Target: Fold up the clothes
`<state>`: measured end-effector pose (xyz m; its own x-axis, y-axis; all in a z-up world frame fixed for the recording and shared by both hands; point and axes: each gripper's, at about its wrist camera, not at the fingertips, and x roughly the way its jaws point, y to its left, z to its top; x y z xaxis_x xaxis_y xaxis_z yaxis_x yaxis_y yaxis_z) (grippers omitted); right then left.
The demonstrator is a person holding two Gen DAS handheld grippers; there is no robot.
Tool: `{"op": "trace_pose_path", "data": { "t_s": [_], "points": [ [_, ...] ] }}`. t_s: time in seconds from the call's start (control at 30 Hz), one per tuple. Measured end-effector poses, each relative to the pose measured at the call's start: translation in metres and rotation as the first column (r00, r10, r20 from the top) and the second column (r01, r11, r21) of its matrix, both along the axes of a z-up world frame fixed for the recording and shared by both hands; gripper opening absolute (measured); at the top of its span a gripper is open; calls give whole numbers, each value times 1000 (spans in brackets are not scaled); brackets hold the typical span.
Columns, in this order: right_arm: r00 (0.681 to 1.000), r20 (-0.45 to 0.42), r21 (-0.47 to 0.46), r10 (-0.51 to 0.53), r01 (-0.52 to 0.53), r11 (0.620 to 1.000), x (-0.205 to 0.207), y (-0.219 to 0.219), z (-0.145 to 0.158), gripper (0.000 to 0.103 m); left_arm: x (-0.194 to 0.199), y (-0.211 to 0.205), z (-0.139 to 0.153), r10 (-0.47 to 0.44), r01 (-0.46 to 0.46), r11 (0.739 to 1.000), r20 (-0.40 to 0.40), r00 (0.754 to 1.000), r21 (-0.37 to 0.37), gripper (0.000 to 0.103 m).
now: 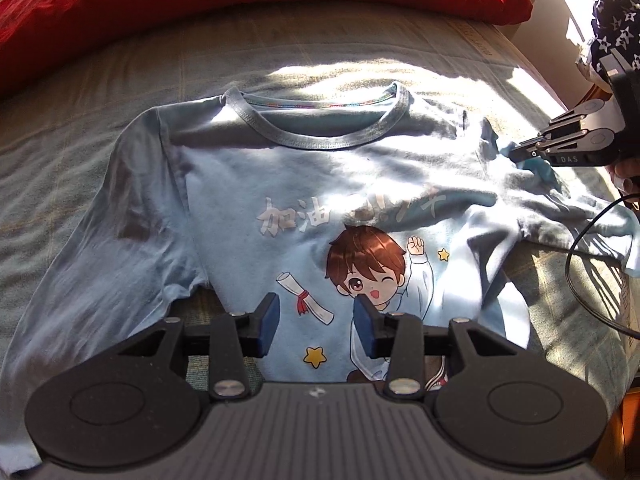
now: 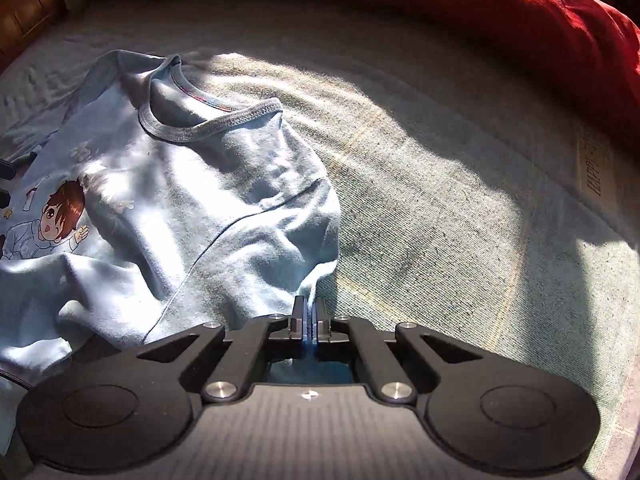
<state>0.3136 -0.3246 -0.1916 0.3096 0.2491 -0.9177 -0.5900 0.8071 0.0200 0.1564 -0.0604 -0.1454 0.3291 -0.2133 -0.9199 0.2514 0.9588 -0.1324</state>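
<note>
Your right gripper [image 2: 310, 316] pinches the shirt [image 1: 320, 184] at its three-o'clock sleeve, probably — carry it flat; left gripper [image 1: 316, 320] gapes wide.

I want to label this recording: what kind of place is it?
Probably a bedroom: the light blue long-sleeved shirt with a cartoon print lies on a grey-green woven bed cover, with a big red pillow or quilt at its far edge.
</note>
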Motion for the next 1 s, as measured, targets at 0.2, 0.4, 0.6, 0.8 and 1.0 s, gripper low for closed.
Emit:
{"op": "trace_pose_path", "data": {
  "t_s": [0.2,0.4,0.6,0.8,1.0],
  "points": [
    [972,84,-44,-221,225,973,7,-22,15,13,1,3,-3,1,-1,1000,-15,1000,-7,42],
    [920,-97,157,-381,392,907,-29,-19,12,24,6,6,-8,19,-19,1000,-23,1000,-3,47],
    [862,-41,144,-506,506,850,-15,-18,-27,23,7,4,-11,4,-3,1000,-28,1000,18,47],
    [800,-71,189,-596,598,779,-18,-44,-7,36,6,0,-4,1,-1,1000,-16,1000,19,54],
    [773,-167,231,-612,634,738,-76,-61,-2,44,2,-13,-5,-30,31,999,-13,999,31,58]
  ]
}}
